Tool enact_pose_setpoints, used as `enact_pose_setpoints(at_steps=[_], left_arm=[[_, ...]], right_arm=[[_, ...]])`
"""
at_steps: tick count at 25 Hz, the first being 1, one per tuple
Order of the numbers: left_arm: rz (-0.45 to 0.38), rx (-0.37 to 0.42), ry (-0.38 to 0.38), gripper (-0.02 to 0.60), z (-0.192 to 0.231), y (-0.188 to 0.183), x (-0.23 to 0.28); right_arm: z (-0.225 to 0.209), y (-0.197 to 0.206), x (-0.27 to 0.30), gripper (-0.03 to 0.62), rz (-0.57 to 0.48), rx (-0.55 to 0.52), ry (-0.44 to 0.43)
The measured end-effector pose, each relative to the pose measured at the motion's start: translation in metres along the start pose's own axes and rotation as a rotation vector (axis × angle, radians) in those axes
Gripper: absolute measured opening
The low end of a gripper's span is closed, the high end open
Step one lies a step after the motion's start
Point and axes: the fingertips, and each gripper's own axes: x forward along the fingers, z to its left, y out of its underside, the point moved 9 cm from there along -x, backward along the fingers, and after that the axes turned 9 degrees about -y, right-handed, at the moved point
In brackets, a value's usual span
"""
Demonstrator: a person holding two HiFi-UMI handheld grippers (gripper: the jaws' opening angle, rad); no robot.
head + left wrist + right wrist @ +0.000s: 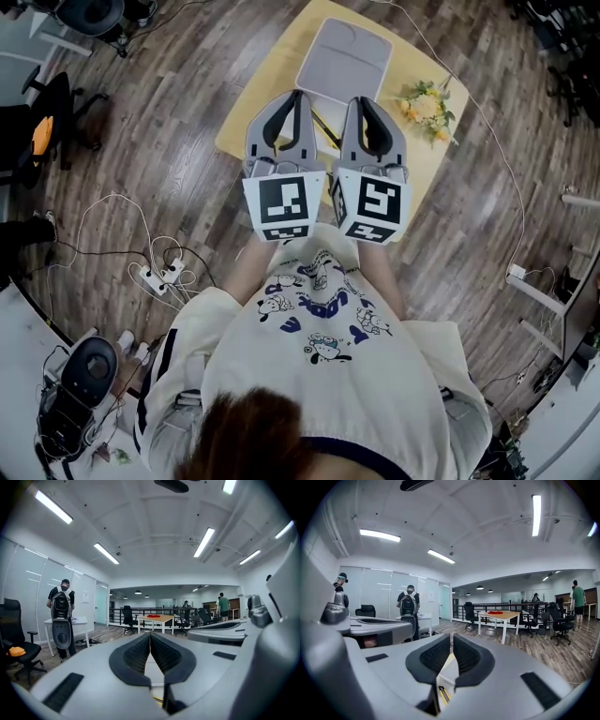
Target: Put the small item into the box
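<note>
The small item (325, 128) is a thin dark stick. It lies flat on the yellow surface (251, 124), low down in the gap between the two pairs of jaws, and it touches neither of them. In the right gripper view it shows just under the jaws, a bit toward their left side. The box (344, 56) is gray with its lid down. It sits past the tips of both pairs of jaws, a little nearer the right pair. The item is outside the box, just beside its near edge. The left gripper (298, 96) has its jaws pressed together at the tips, with nothing between them. The right gripper (362, 101) has its jaws almost together, with only a thin crack at the tips, and nothing between them either. Both pairs hang above the surface, side by side, and touch nothing. A bunch of yellow flowers (427, 105) lies out to the right of the right jaws, well apart from them. There are two grippers, one small item, one box and one bunch of flowers.
</note>
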Motion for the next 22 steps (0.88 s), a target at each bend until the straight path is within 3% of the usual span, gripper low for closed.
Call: enact_pose_setpoints(at_steps=[22], left_arm=[[-0.053,0.02,0.007,0.017,-0.004,-0.011,-0.02]], right_arm=[[0.011,-0.01,-0.022,0.038,-0.072,-0.044,0.0]])
